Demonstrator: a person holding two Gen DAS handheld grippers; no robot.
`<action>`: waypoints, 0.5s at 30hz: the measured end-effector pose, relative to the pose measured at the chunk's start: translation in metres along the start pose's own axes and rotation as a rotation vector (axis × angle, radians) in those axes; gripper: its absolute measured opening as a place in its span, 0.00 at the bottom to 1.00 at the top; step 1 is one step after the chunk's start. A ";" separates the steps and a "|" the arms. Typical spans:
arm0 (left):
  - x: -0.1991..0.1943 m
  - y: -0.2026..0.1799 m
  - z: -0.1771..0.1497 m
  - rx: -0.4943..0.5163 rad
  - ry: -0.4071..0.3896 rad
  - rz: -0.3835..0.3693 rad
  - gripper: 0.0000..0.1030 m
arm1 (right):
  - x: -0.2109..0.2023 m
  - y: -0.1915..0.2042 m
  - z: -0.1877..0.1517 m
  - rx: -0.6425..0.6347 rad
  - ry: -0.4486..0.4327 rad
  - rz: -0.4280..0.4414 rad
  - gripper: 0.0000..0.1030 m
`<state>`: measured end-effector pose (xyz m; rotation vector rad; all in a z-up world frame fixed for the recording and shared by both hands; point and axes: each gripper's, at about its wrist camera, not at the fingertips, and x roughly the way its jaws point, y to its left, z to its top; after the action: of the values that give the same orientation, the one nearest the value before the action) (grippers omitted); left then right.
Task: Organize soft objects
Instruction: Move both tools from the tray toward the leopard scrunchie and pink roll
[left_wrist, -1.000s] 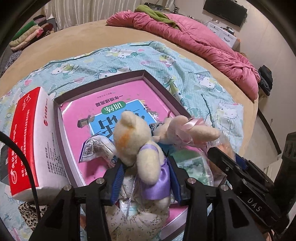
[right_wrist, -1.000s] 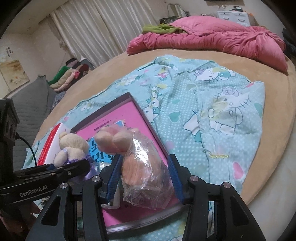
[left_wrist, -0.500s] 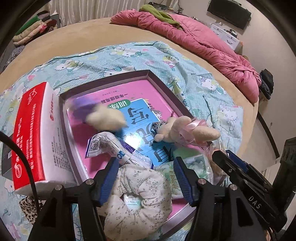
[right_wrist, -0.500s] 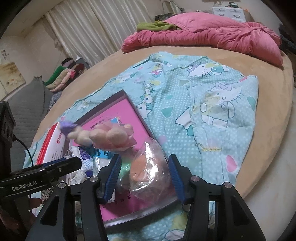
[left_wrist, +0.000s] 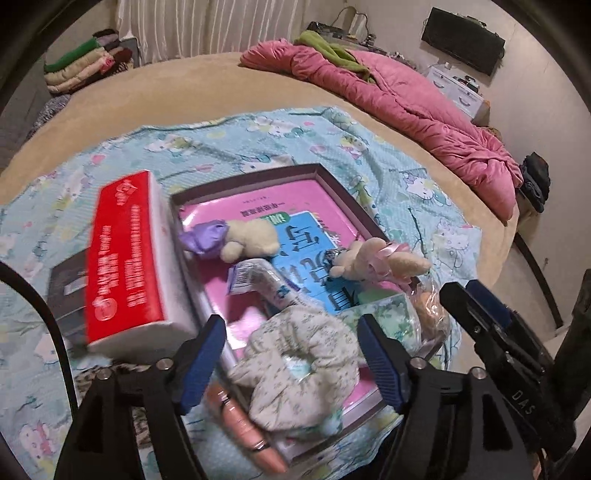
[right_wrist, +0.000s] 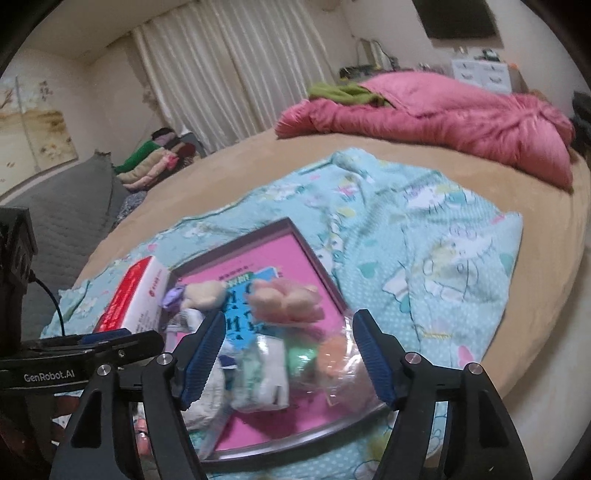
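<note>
Tongs first: through the left wrist camera I see my left gripper (left_wrist: 291, 354) spread wide at the bottom of the frame, pinching nothing, with a floral scrunchie (left_wrist: 295, 365) lying between its blue pads. The scrunchie rests on the near end of a shallow box (left_wrist: 332, 181) lined in pink, mid-frame. A cream bear in a purple dress (left_wrist: 236, 240) lies on its side in the box's upper left part; a pale bunny with pink ribbon (left_wrist: 376, 258) lies to its right. A red and white tissue pack (left_wrist: 125, 254) sits against the box's left edge. All of it is on a cartoon-print blanket (left_wrist: 280, 133).

From the right wrist camera, my right gripper (right_wrist: 288, 354) is also spread apart and holds nothing. Between its fingers, low in the frame, a clear plastic bag (right_wrist: 340, 365) with something orange inside lies in the box's near right corner.
</note>
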<state>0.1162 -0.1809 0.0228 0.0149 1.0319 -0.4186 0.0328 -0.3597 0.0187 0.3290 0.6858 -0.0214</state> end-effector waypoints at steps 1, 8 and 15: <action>-0.004 0.002 -0.001 -0.001 -0.004 0.006 0.74 | -0.003 0.004 0.000 -0.009 -0.007 0.003 0.71; -0.039 0.022 -0.016 -0.005 -0.041 0.078 0.74 | -0.022 0.038 0.002 -0.092 -0.048 0.039 0.72; -0.065 0.055 -0.030 -0.043 -0.066 0.127 0.74 | -0.034 0.075 -0.005 -0.200 -0.048 0.070 0.72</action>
<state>0.0816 -0.1022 0.0511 0.0279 0.9691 -0.2795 0.0129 -0.2899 0.0585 0.1595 0.6225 0.1046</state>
